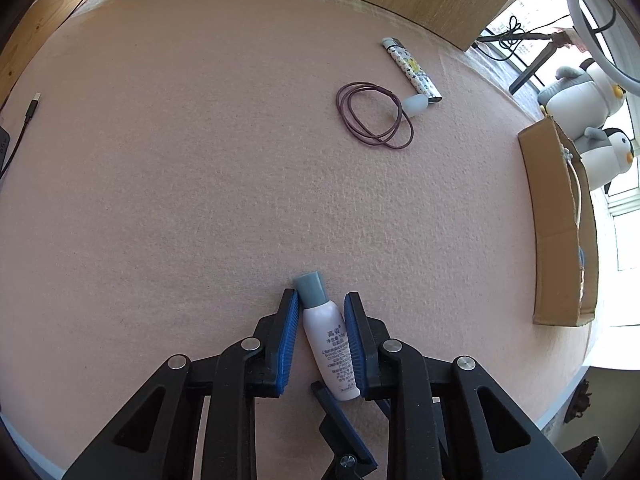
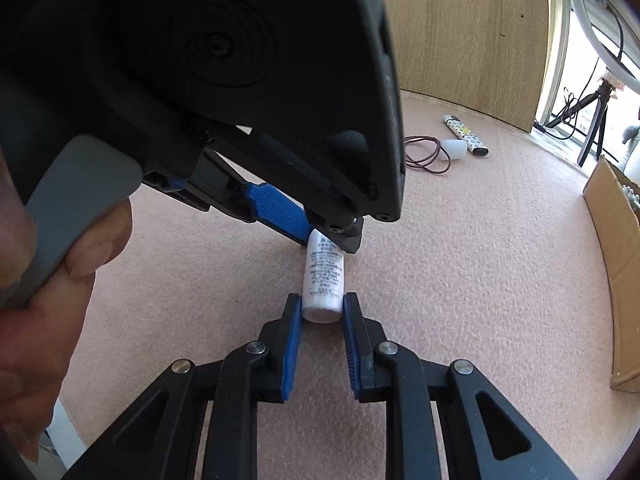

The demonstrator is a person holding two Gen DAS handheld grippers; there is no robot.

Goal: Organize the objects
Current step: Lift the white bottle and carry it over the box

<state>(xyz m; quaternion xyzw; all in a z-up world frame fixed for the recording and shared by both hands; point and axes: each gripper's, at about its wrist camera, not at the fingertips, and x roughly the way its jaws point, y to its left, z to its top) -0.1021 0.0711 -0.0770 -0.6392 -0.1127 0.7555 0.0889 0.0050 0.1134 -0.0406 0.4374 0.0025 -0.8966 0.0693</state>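
A small white bottle [image 1: 329, 344] with a grey-blue cap lies on the pink felt mat [image 1: 180, 180]. My left gripper [image 1: 322, 300] has its blue pads on both sides of the bottle, cap end forward. My right gripper [image 2: 322, 304] closes its blue pads on the bottle's flat bottom end [image 2: 323, 300]. The left gripper's body [image 2: 240, 80] fills the upper left of the right wrist view, held by a hand. A right fingertip [image 1: 340, 420] shows under the bottle in the left wrist view.
A patterned lighter [image 1: 412, 68], a translucent cap [image 1: 416, 104] and a coiled maroon cord [image 1: 376, 116] lie at the far right of the mat. A cardboard box [image 1: 560, 224] stands at the right edge. A black cable with a plug [image 1: 32, 108] lies at the left.
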